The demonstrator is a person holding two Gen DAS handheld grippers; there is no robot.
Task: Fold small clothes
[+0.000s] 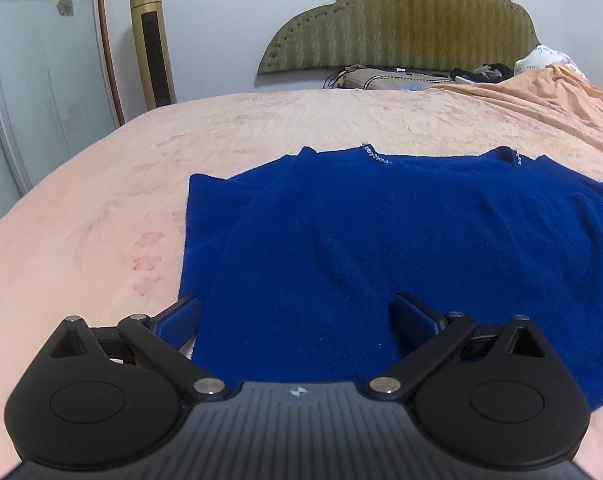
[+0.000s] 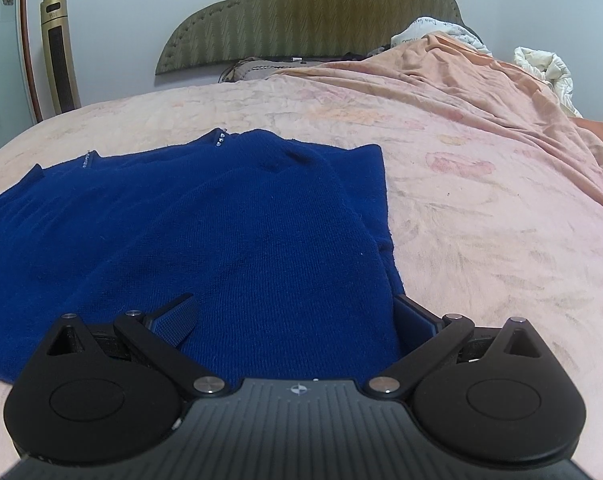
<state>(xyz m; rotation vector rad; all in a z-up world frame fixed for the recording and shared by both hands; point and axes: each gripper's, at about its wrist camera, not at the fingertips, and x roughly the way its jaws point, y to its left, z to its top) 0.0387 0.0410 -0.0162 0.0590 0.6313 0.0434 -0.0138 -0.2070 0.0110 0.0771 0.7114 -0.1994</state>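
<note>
Sweater [image 1: 381,240] lay flat on the bed [image 1: 101,200], sleeves turned in over the body, collar toward the headboard [image 1: 401,20].

Bed cover was pink and gave a broad, level folding surface. Left gripper [image 1: 297,316] sat at the near left hem corner and right gripper [image 2: 297,316] at the near right hem corner; both had jaws spread wide, straddling the hem edge but not pinching it. This placement probably prepared a hem-to-collar fold. Small beads [image 1: 377,157] trimmed the collar.
</note>
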